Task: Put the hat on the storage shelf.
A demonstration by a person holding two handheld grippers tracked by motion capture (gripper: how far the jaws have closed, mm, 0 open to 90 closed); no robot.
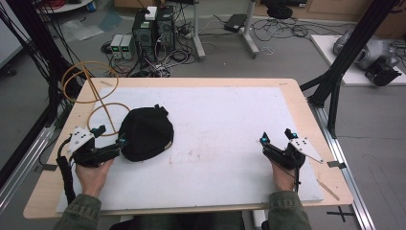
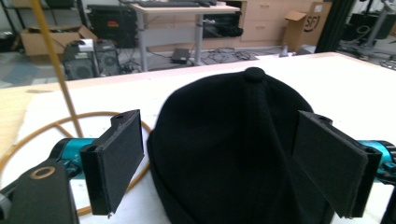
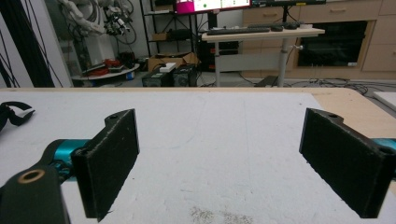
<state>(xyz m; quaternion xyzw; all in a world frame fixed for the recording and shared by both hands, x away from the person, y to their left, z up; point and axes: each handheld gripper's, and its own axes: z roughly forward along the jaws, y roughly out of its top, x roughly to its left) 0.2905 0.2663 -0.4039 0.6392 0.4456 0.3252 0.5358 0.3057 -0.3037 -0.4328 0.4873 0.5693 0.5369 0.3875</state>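
A black cap [image 1: 145,132] lies crown-up on the white mat [image 1: 215,120], left of centre. My left gripper [image 1: 109,135] is open right at the cap's left side. In the left gripper view the cap [image 2: 243,144] sits between the two wide-apart pads [image 2: 119,158], its top button facing away. My right gripper [image 1: 277,136] rests open near the mat's right front, held by a hand. In the right gripper view its jaws [image 3: 224,163] stand apart over bare mat, and a black strap [image 3: 11,114] of the cap shows at the far left.
A yellow-brown wire ring stand [image 1: 91,93] stands at the table's back left, just behind the cap. The wooden table edge [image 1: 297,96] frames the mat. Computers and cables [image 1: 153,33] sit on the floor beyond.
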